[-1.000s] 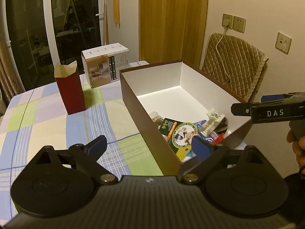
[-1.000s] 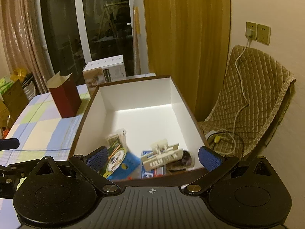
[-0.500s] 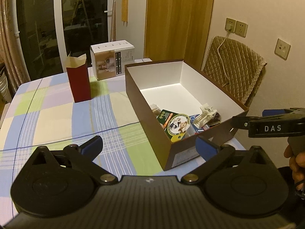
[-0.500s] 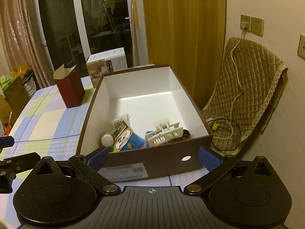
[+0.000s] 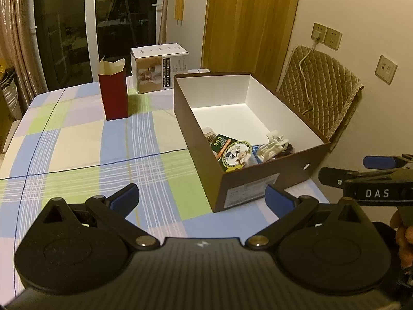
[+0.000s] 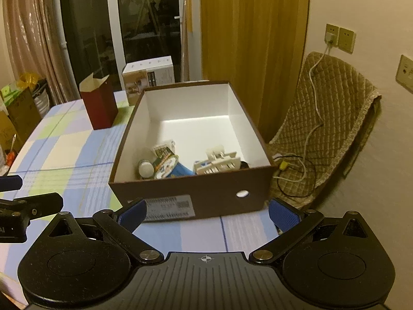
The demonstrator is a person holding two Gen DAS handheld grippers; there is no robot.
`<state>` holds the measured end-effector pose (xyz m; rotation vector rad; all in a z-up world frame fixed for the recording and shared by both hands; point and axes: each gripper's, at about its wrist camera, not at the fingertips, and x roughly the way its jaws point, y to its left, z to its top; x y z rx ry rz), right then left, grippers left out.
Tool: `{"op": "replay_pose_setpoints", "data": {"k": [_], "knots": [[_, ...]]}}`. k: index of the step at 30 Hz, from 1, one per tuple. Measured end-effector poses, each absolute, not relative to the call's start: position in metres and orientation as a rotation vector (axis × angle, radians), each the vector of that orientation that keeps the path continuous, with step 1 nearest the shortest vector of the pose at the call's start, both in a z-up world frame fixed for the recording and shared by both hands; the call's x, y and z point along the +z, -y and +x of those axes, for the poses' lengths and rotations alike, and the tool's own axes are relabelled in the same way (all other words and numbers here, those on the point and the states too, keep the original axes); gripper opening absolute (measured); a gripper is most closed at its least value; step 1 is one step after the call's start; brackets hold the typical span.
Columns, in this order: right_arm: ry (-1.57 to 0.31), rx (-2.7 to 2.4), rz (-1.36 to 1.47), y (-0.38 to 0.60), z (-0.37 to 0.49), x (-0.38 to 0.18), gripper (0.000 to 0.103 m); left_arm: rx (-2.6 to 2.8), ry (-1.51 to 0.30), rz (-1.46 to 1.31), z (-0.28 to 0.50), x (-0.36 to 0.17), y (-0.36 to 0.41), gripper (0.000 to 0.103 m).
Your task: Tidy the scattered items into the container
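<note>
The container (image 6: 196, 201), a brown cardboard shoebox with a white inside and no lid, sits on the bench (image 5: 77, 139) near its right edge, its short labelled end facing both cameras. The scattered items (image 6: 185, 162) all lie inside it, heaped against that near end: a round-printed packet (image 5: 236, 153), a white plastic clip-like piece (image 6: 219, 164), a small white rounded thing (image 6: 145, 168), and a few flat packets that are hard to make out. No loose small item shows on the checked cloth, so the tidying looks finished or nearly so. A red open-topped carton (image 5: 113, 90) and a white printed box (image 5: 160, 67) stand upright further back, well apart from the container; whether they count as clutter cannot be told. The left gripper (image 5: 201, 197) hangs above the cloth just short of the container's near left corner, jaws spread wide with nothing between them. The right gripper (image 6: 207, 210) faces the labelled end, jaws likewise wide apart and empty. The items look light: the packets thin, soft and probably slick, best pinched by an edge, while the plastic piece looks stiff but brittle and wants a gentle hold across its body. The container itself is thin card that would flex, so it is best taken by both side walls.
</note>
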<state>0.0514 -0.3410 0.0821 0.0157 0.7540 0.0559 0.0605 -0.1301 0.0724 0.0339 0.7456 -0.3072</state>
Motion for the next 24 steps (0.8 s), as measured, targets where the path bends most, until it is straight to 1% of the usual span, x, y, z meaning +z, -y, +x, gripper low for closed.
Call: {"op": "replay_pose_setpoints", "data": {"k": [11, 24], "knots": [[-0.767, 0.045, 0.012, 0.352, 0.034, 0.101, 0.103, -0.283, -0.733, -0.02, 0.041, 0.083, 0.144, 0.102], [-0.79, 0.053, -0.017, 0.342, 0.027, 0.112, 0.103, -0.266, -0.732, -0.01, 0.029, 0.092, 0.147, 0.102]]}}
